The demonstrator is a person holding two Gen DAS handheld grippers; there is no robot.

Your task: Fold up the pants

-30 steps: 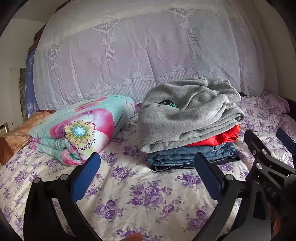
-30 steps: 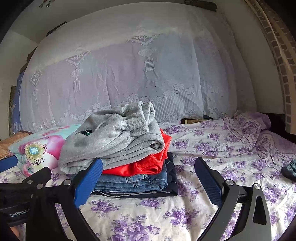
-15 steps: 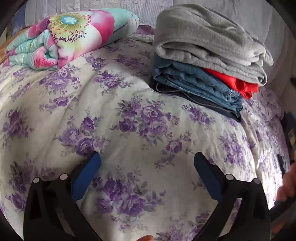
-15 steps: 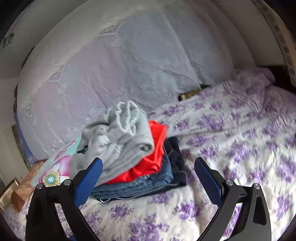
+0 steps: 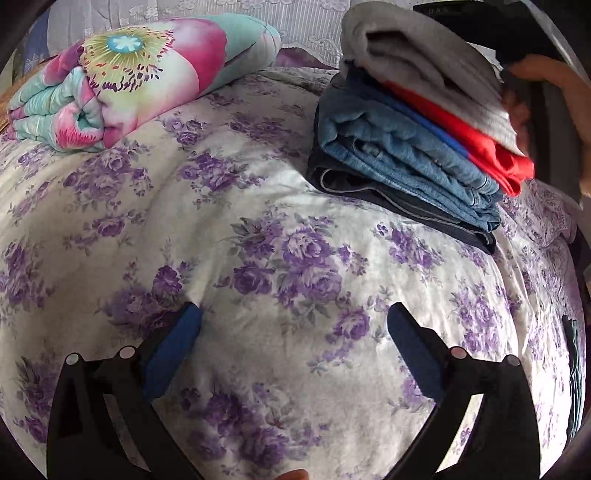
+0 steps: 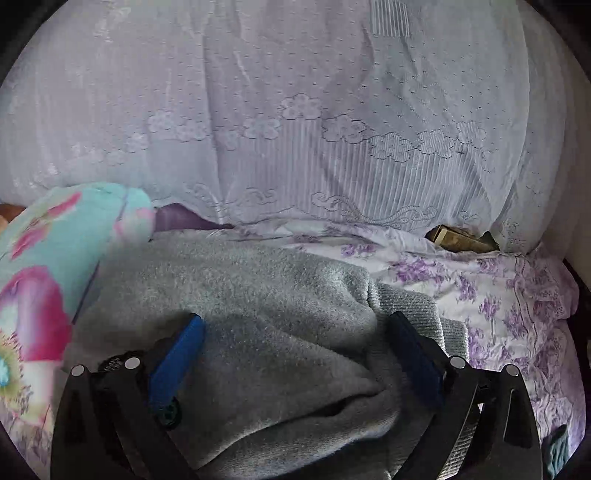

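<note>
In the left wrist view, three small pale letters, "DAS", show on a black part (image 5: pixel 458 14) at the top edge, above the stack of folded clothes. The letters are tiny and a bit blurry, so only those three can be made out. In the right wrist view there are faint pale marks on the black claw frame (image 6: pixel 114 363) near the blue pad, but they are too small to read.

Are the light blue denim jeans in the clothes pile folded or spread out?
Folded. The light blue denim jeans lie in stacked layers with rounded fold edges, between the dark garment below and the red garment above.
</note>
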